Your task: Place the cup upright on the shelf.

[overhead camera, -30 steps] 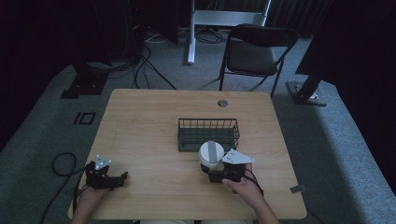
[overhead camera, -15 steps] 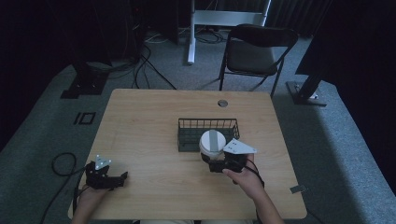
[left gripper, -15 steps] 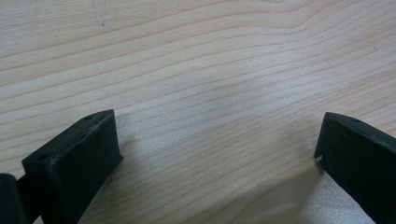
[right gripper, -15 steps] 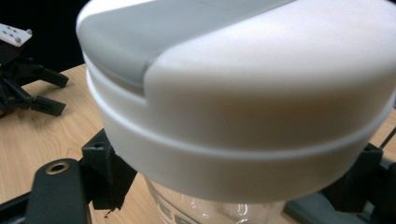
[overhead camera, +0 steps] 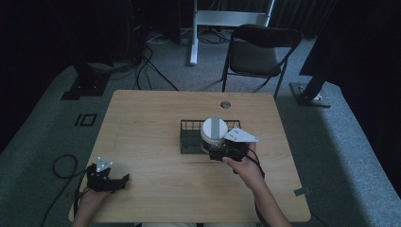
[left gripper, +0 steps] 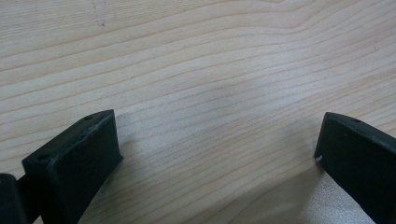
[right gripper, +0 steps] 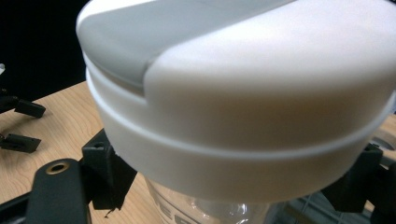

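Jar (right gripper: 243, 107) body hidden under lid; right claw (overhead camera: 222, 150) clamps it.

Left hand-held gripper (overhead camera: 124, 179) gapes wide; right hand-held gripper (overhead camera: 213, 152) is clamped.

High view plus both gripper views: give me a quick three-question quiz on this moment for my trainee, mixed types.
1. True or false: the left tool is shut on a jar.
2. Multiple choice: the white-lidded jar held by the right tool is A) over the wire basket's right part, B) on the chair, C) on the floor.
3. Fill in: the surface seen between the left tool's open jaws is bare ____.

Key: 1 false, its jaws stand apart over the table with nothing between them. 2 A. 3 wood.
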A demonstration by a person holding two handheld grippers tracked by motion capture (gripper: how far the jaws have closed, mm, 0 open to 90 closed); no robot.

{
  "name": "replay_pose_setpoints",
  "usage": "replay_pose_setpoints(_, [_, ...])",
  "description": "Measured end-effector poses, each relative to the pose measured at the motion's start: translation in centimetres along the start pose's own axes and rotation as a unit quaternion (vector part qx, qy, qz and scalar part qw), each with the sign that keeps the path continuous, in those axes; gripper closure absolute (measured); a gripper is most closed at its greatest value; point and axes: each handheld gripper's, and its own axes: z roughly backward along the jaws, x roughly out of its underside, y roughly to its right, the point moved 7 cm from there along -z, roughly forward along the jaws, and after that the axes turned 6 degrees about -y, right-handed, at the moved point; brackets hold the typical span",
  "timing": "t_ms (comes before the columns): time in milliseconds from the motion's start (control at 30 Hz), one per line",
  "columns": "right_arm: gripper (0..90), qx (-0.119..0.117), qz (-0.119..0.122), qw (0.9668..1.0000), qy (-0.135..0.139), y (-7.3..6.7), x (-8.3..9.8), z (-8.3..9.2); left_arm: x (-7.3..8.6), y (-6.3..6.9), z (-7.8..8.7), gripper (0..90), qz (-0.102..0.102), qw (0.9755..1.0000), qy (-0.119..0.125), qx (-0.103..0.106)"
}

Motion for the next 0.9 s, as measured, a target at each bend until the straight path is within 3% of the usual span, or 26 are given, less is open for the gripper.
replay_pose_setpoints(200, [18.3, 0.023, -0.005, 0.9997, 0.004, 0.8, -1.4, -0.6, 0.0, 0.0, 0.0, 0.1, 0.0, 1.0, 0.0, 0.0])
replay_pose_setpoints(467, [18.3, 0.075, -0.033, 0.9966, -0.007, 2.6, -1.1, -1.8, 0.0, 0.0, 0.0, 0.2, -0.001, 1.0, -0.001, 0.0])
replay_pose_setpoints(600, [18.2, 0.104, -0.031, 0.994, -0.012, 3.3, -1.0, -2.4, 0.0, 0.0, 0.0, 0.1, 0.0, 1.0, 0.0, 0.0])
replay_pose_setpoints(900, [18.3, 0.126, -0.035, 0.991, -0.028, 4.1, -0.8, -4.3, 0.0, 0.0, 0.0, 0.2, 0.001, 1.0, 0.0, 0.001])
